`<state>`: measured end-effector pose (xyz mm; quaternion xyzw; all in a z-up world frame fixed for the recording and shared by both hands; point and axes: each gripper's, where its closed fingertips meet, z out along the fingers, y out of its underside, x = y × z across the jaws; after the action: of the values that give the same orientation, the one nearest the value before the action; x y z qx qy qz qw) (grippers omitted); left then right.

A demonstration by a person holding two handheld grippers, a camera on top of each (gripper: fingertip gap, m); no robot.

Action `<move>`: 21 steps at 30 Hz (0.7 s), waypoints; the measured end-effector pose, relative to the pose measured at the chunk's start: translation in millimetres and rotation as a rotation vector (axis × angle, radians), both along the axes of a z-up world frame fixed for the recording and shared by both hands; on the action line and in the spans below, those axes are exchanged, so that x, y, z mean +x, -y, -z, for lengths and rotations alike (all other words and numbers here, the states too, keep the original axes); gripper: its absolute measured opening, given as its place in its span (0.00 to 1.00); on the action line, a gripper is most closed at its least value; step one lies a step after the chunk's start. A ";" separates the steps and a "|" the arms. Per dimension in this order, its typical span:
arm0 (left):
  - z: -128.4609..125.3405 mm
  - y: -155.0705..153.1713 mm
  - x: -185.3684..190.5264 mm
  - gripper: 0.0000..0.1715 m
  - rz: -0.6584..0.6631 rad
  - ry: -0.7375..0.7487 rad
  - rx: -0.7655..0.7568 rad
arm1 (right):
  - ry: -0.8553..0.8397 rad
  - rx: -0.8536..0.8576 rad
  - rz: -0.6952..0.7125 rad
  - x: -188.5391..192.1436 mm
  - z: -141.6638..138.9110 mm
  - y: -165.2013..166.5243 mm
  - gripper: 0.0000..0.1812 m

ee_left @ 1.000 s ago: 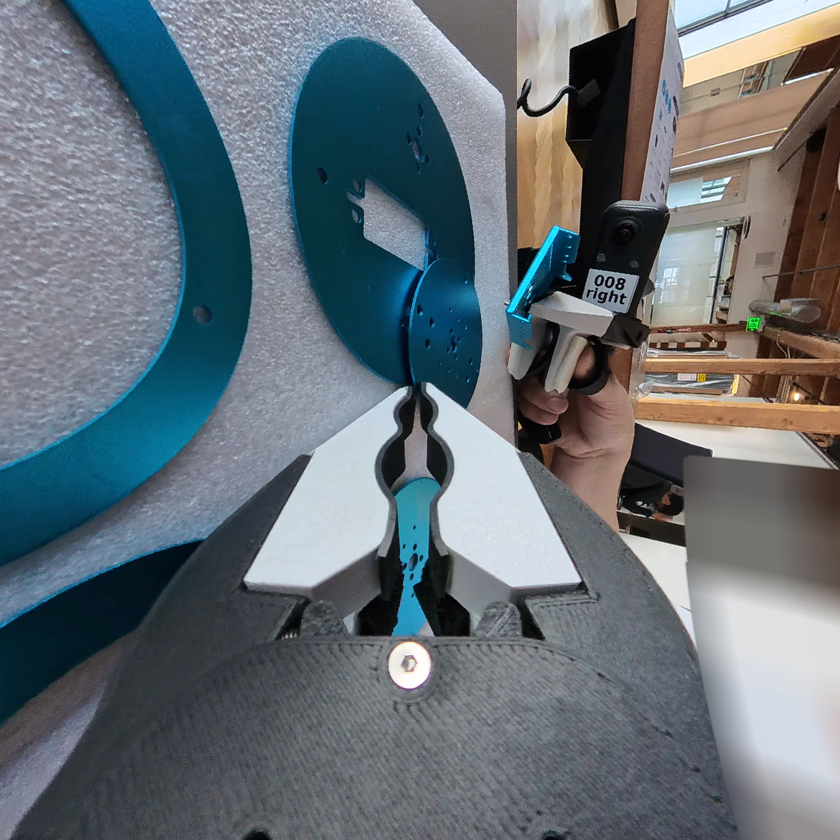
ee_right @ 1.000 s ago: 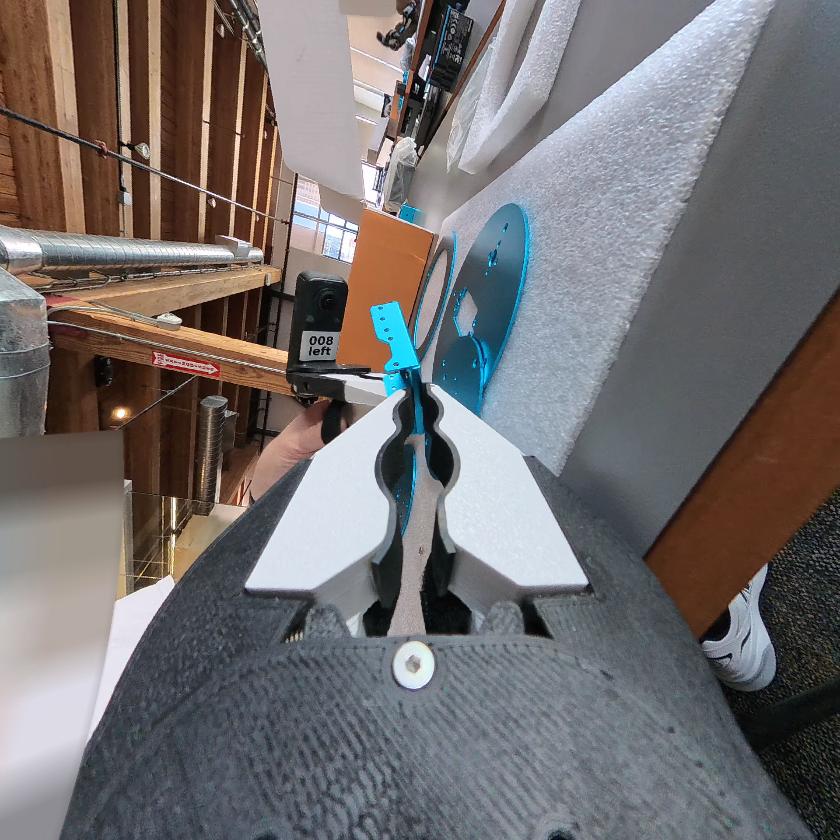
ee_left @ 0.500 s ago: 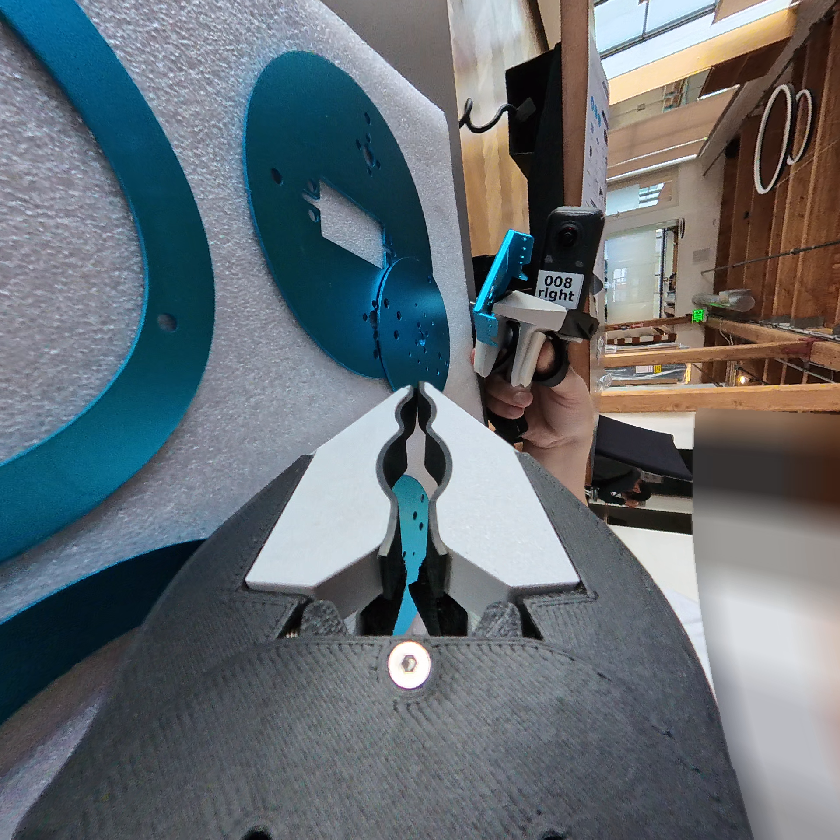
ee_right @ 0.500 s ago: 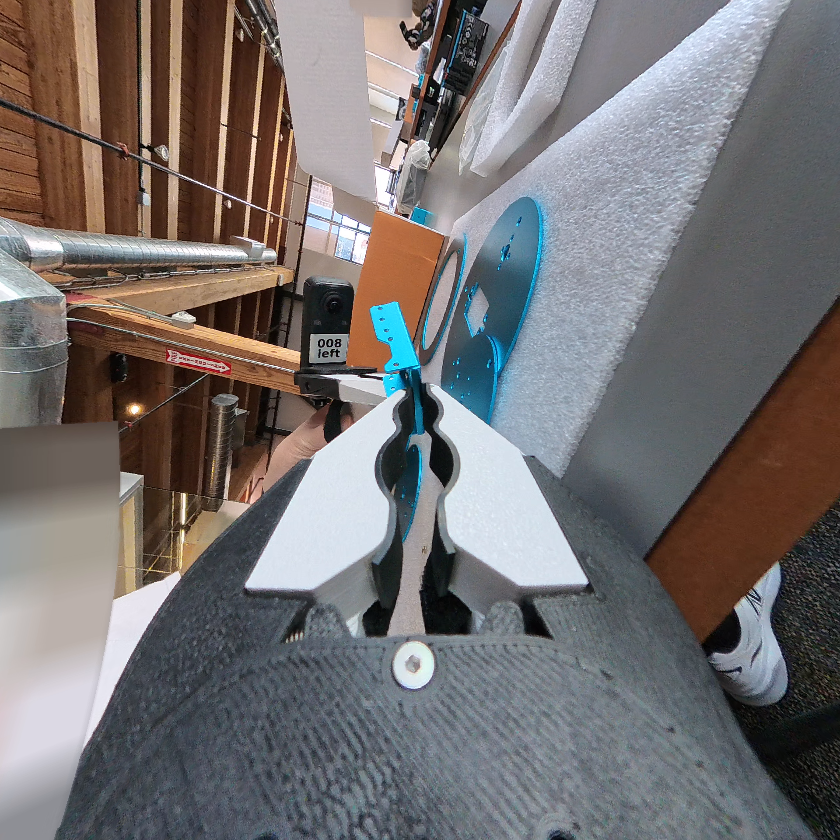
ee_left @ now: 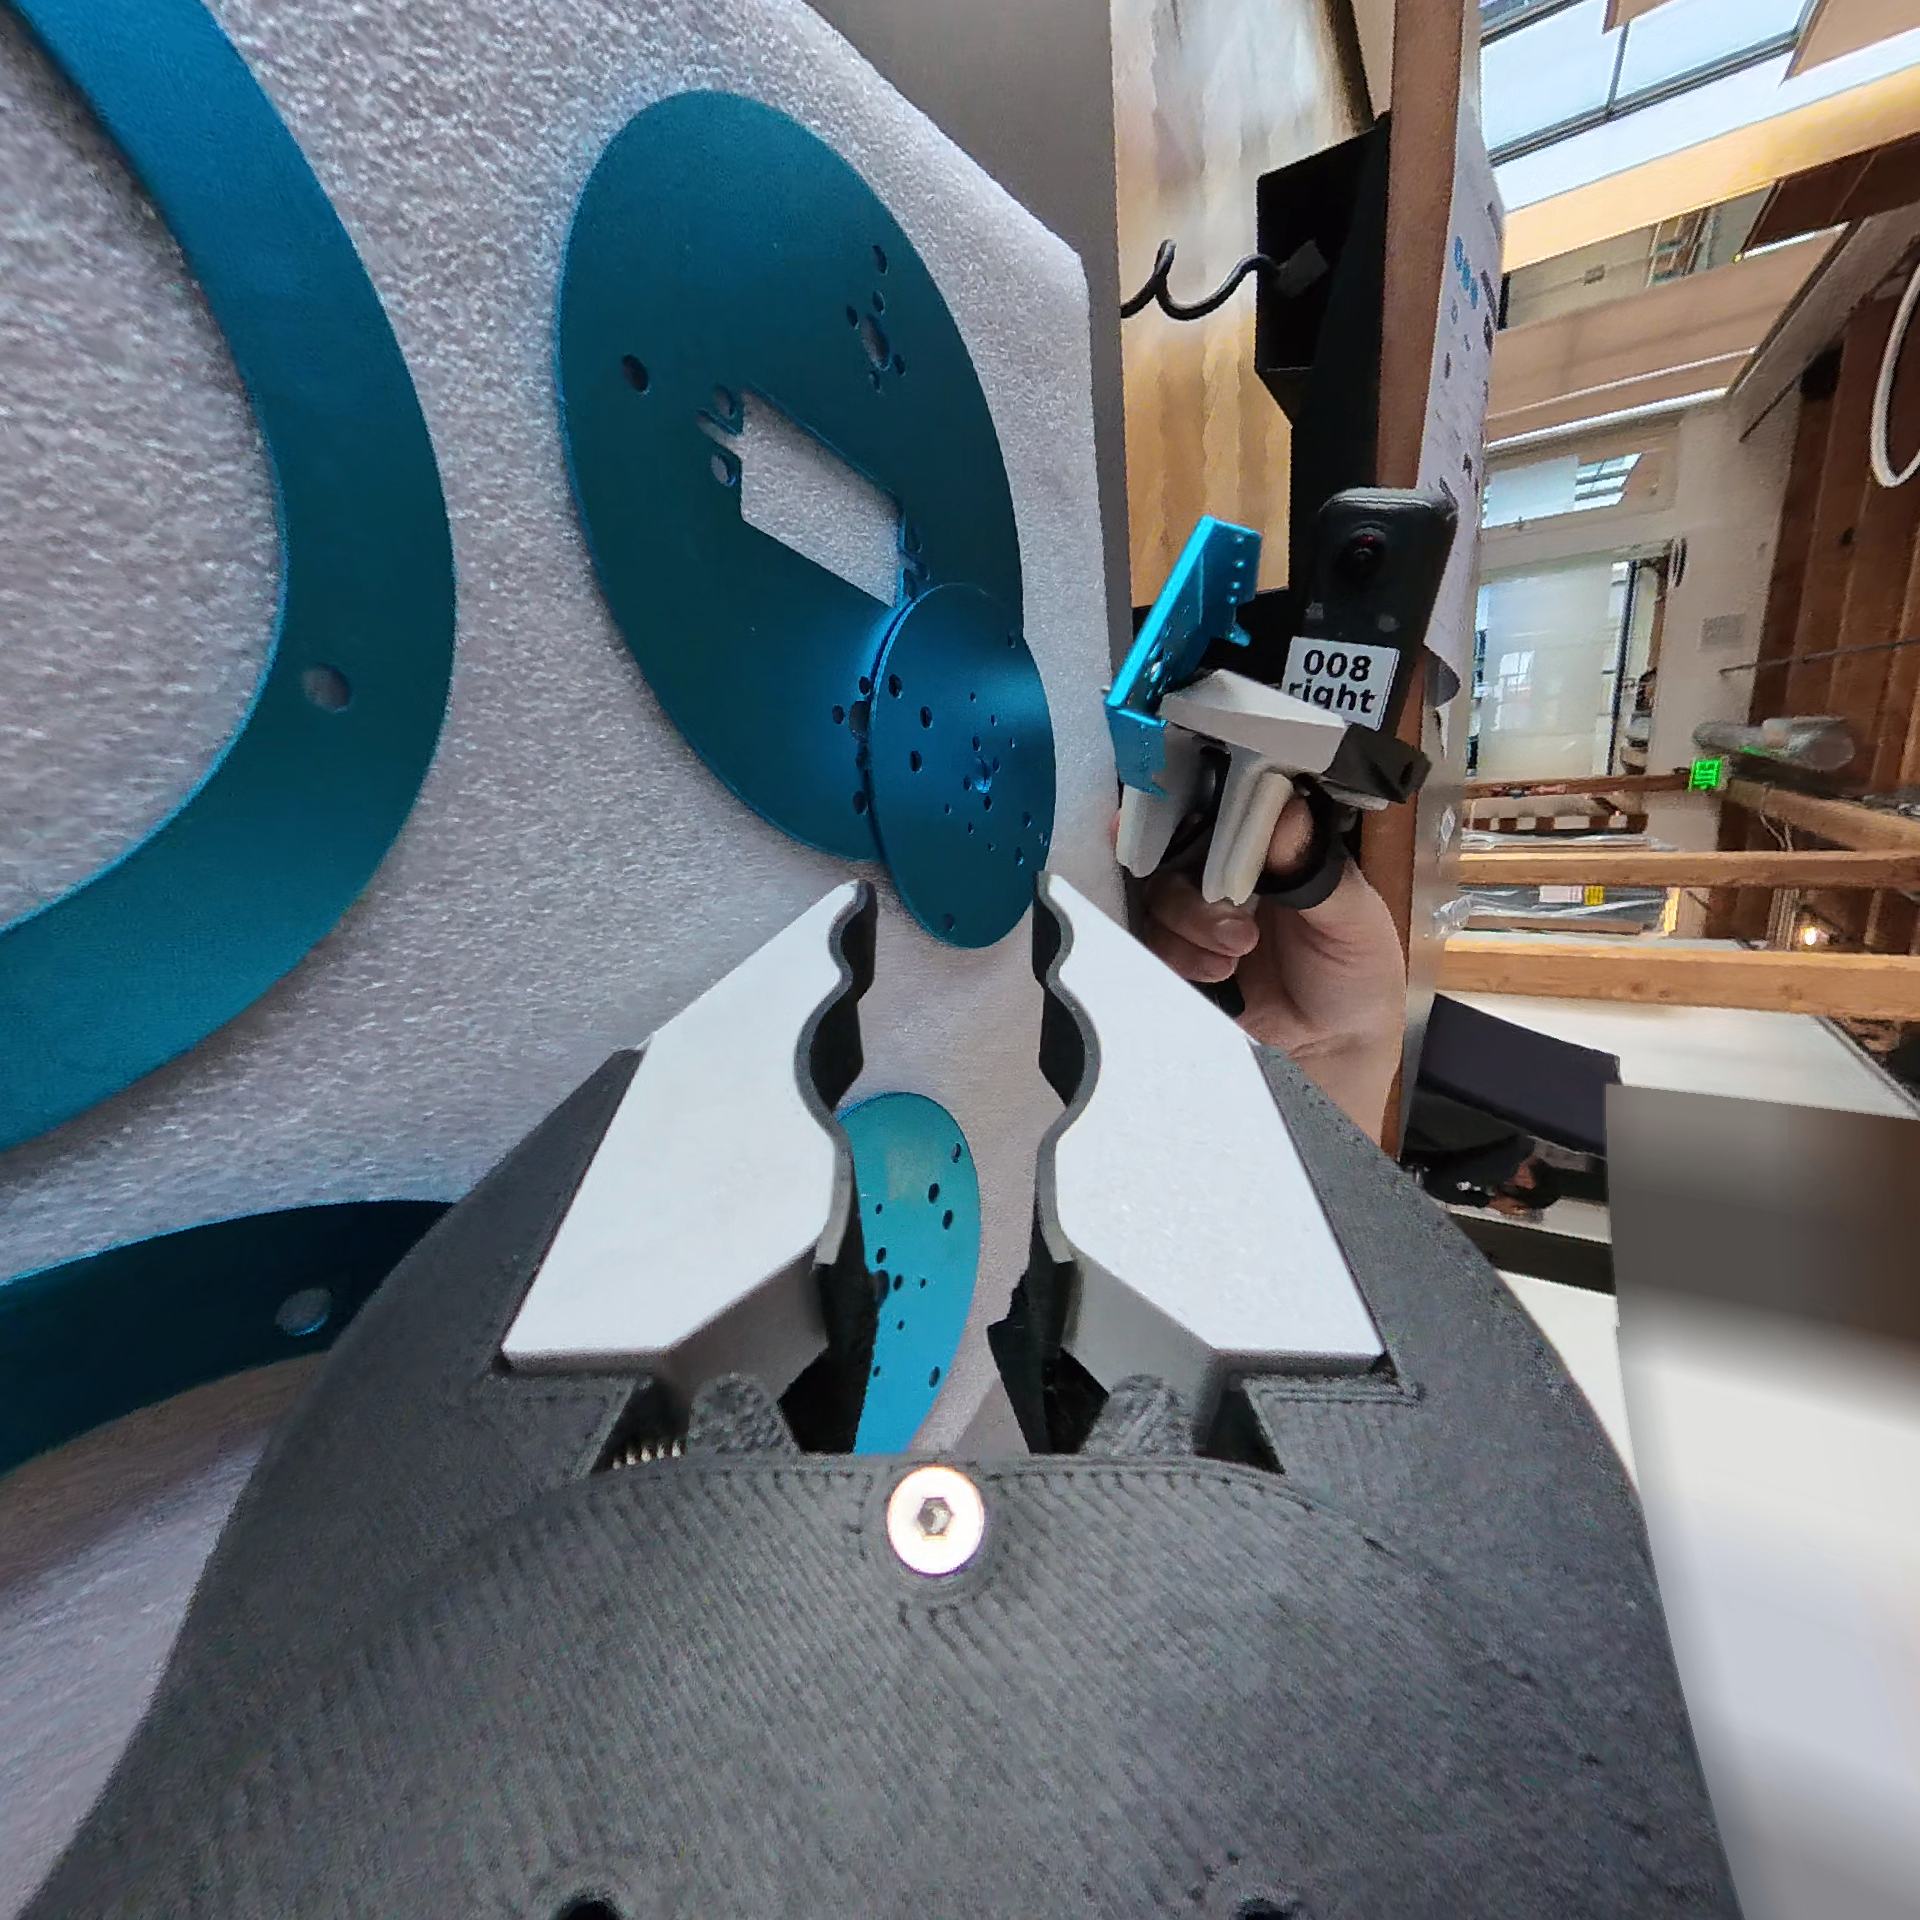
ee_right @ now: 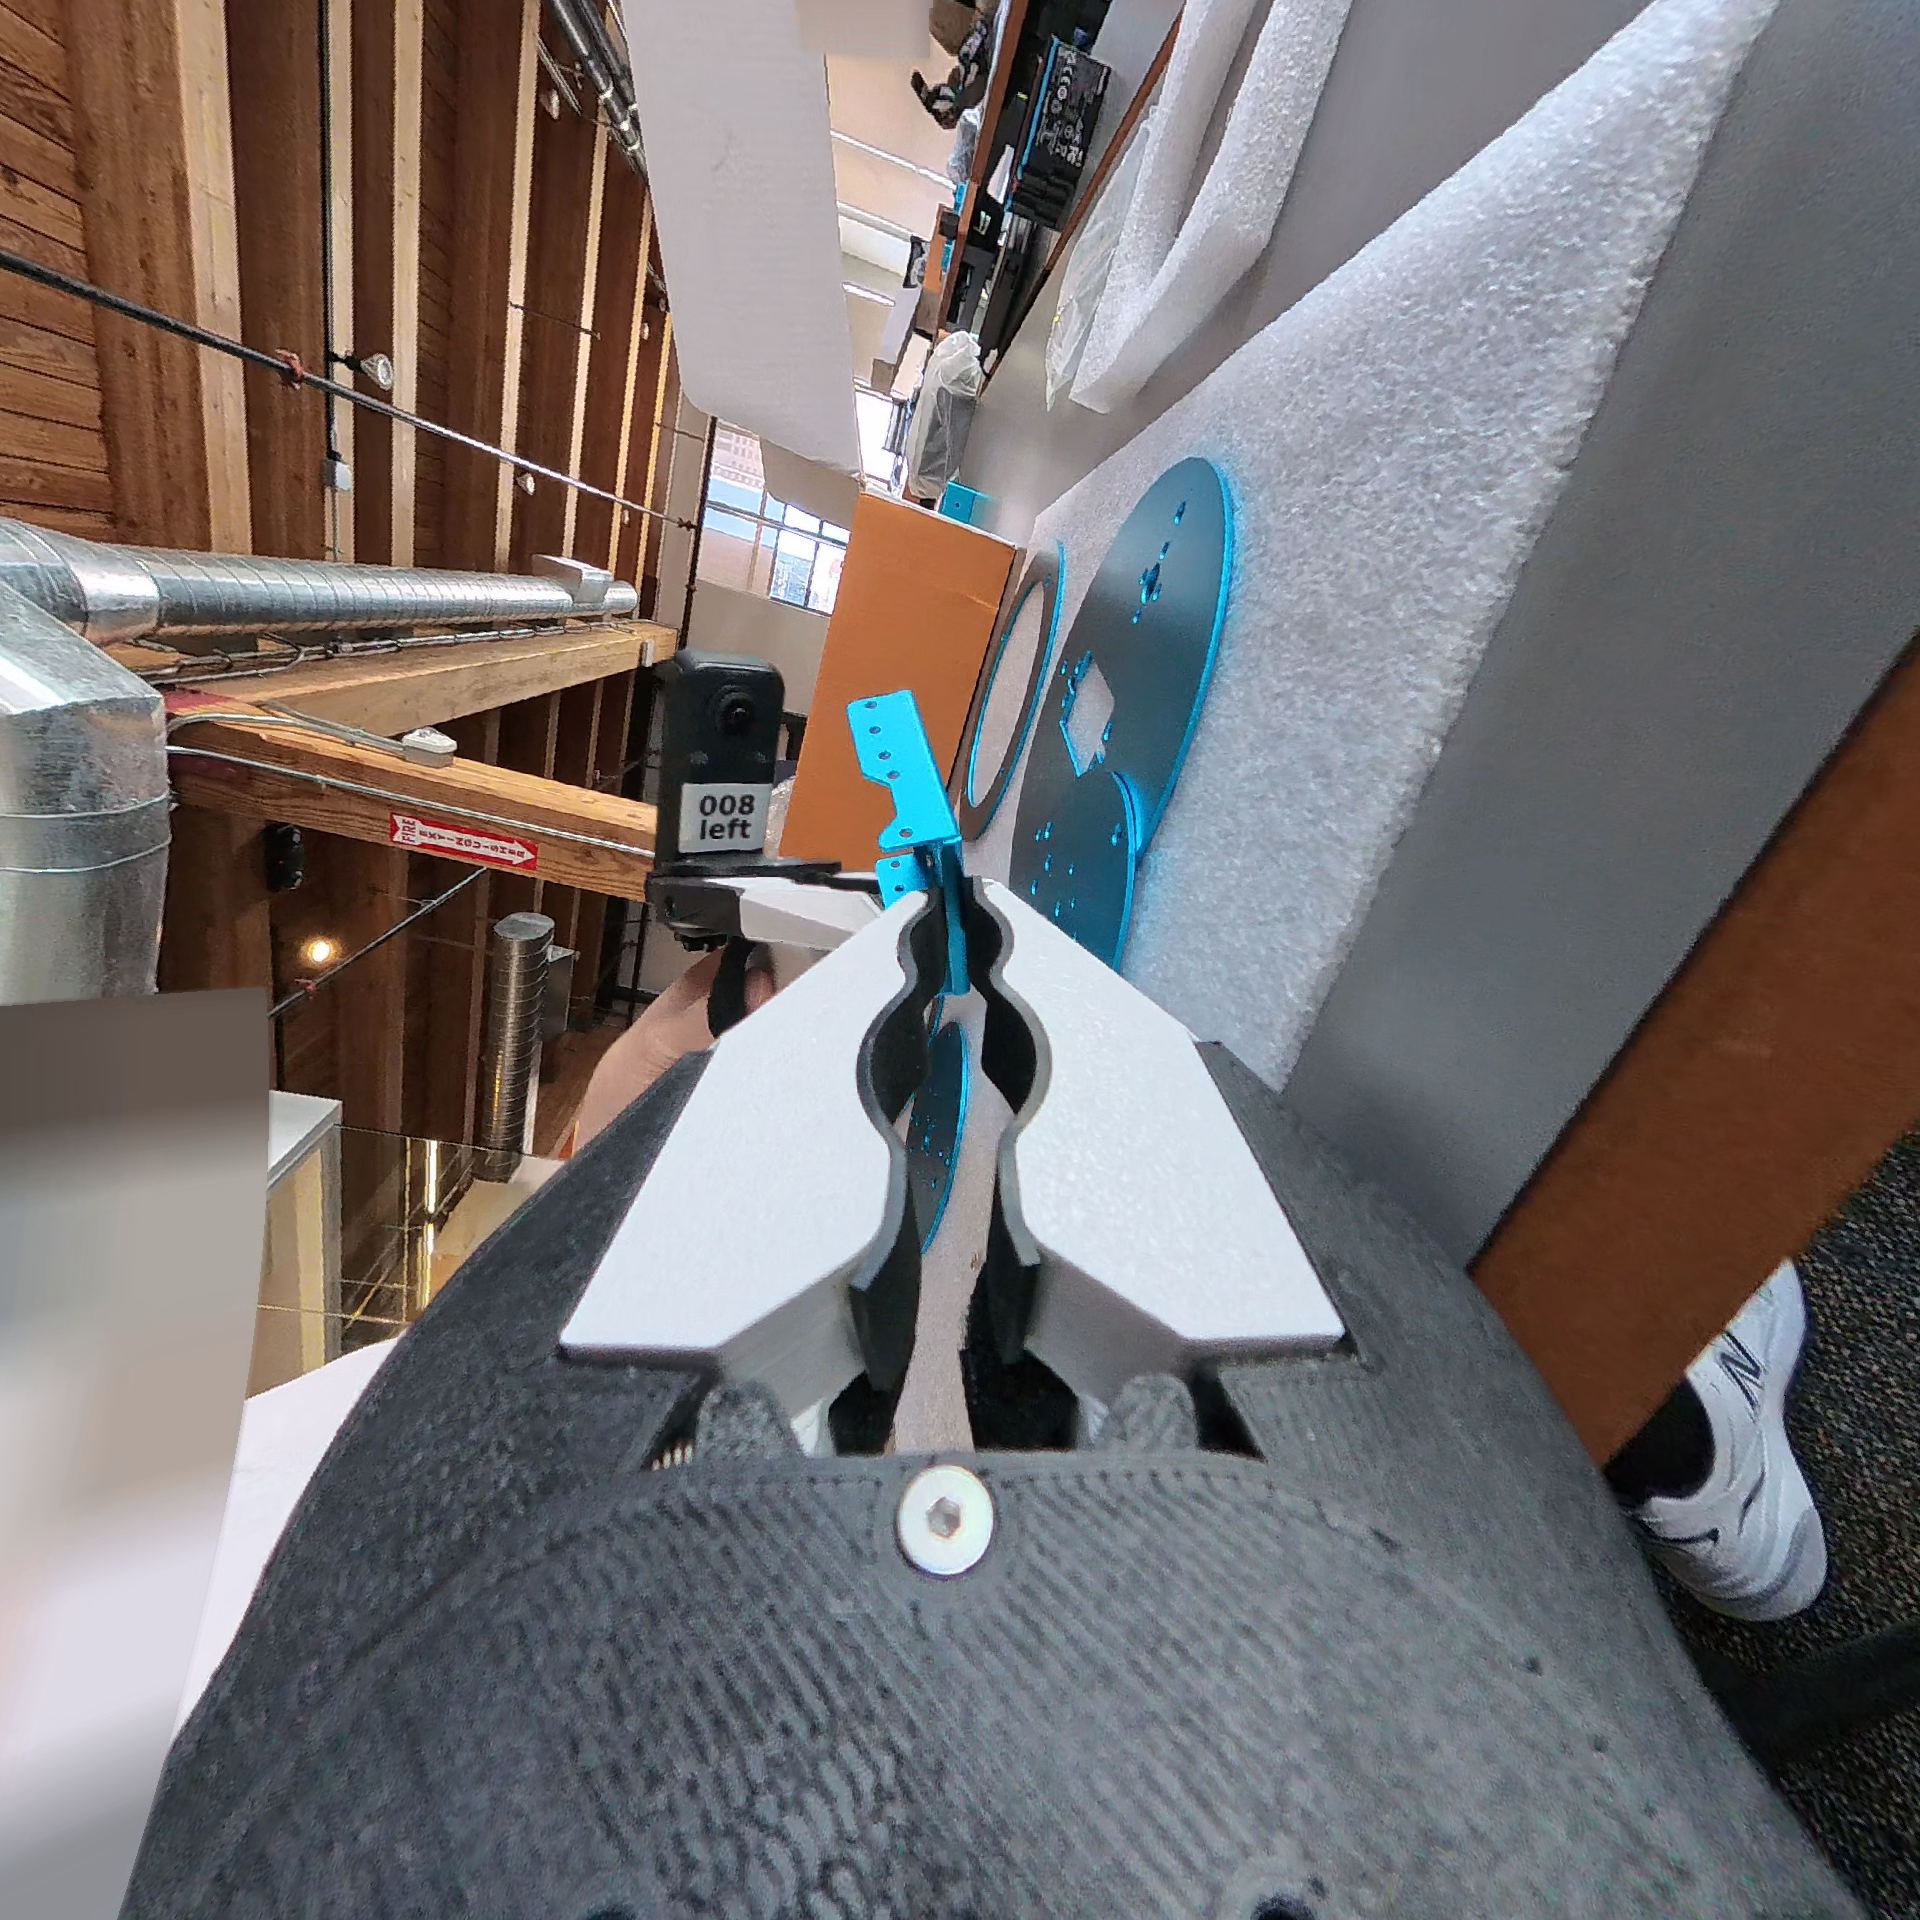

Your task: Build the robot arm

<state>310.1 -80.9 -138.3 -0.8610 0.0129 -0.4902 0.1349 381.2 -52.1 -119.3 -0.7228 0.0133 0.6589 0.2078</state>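
My left gripper (ee_left: 951,899) is open and empty. The lower edge of a small blue drilled disc (ee_left: 961,769) lies just between its fingertips; the disc rests tilted on a large blue disc (ee_left: 769,416). A second small blue disc (ee_left: 914,1247) lies on the white foam sheet (ee_left: 520,935) between the jaws. My right gripper (ee_right: 951,899) is shut on a blue drilled bracket (ee_right: 904,810) and holds it in the air beside the foam's edge. It also shows in the left wrist view (ee_left: 1153,769) with the bracket (ee_left: 1184,634).
Two large blue rings (ee_left: 343,520) (ee_left: 156,1320) lie on the foam at the left. An orange box (ee_right: 904,665) stands beyond the foam. A wooden post (ee_left: 1403,416) is behind the right gripper. A person's shoe (ee_right: 1745,1496) is on the carpet. There is about 9 cm between the tips of the two grippers.
My left gripper's jaws were shut at the small disc's edge and are now open; the disc stays leaning on the large disc. The right gripper keeps its hold on the bracket.
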 end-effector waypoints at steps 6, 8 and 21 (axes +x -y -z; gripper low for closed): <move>4.0 0.4 3.8 0.12 -0.004 -0.005 -0.017 | 0.010 -0.002 0.002 0.0 1.1 -0.4 0.01; 6.0 0.3 5.1 0.10 0.001 -0.014 -0.015 | 0.011 0.000 -0.002 -0.3 1.3 -0.2 0.01; 14.1 -0.3 9.6 0.00 0.060 -0.100 0.038 | 0.005 0.008 -0.006 -1.0 0.6 0.3 0.01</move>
<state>319.7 -80.6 -152.5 -0.8810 0.0549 -0.4498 0.1359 380.3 -52.5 -119.9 -0.7236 0.0081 0.6579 0.2086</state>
